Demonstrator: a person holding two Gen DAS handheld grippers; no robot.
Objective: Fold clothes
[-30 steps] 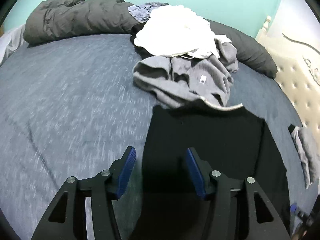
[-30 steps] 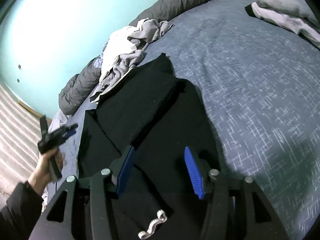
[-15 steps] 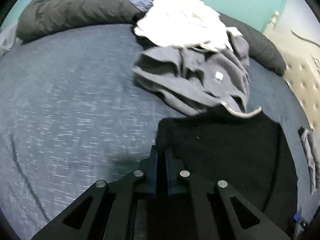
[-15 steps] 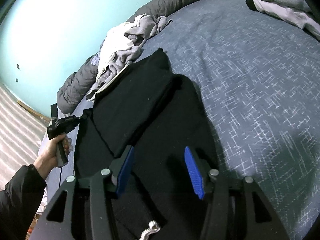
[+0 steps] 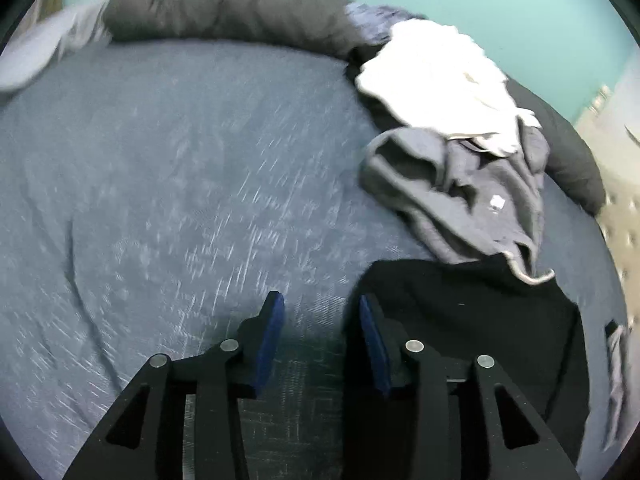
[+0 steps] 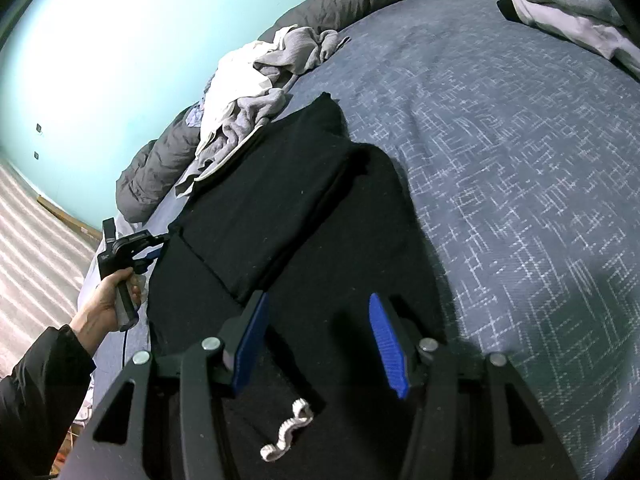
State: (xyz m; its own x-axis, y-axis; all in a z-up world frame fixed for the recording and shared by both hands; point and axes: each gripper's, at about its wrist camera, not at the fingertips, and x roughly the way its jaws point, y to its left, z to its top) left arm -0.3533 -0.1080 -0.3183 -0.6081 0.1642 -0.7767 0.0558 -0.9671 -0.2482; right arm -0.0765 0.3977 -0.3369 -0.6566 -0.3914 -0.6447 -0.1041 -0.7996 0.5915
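A black garment (image 6: 280, 216) lies flat on the blue bed, one side folded over. It shows at lower right in the left wrist view (image 5: 480, 332). My left gripper (image 5: 320, 320) is open and empty, over bare bedspread just left of the garment's corner. The right wrist view shows it in a hand (image 6: 132, 248) at the garment's left edge. My right gripper (image 6: 316, 320) is open and empty above the garment's near part. A white drawstring (image 6: 288, 432) lies on the black cloth below it.
A pile of grey (image 5: 472, 200) and white (image 5: 440, 84) clothes sits behind the black garment. A dark grey duvet roll (image 5: 224, 12) runs along the teal wall. Light clothes (image 6: 568, 20) lie at the far right. The bedspread (image 5: 160, 200) spreads left.
My left gripper closed on the garment's corner half a second ago; now it is open and has moved left off the cloth. The right gripper has stayed open in place.
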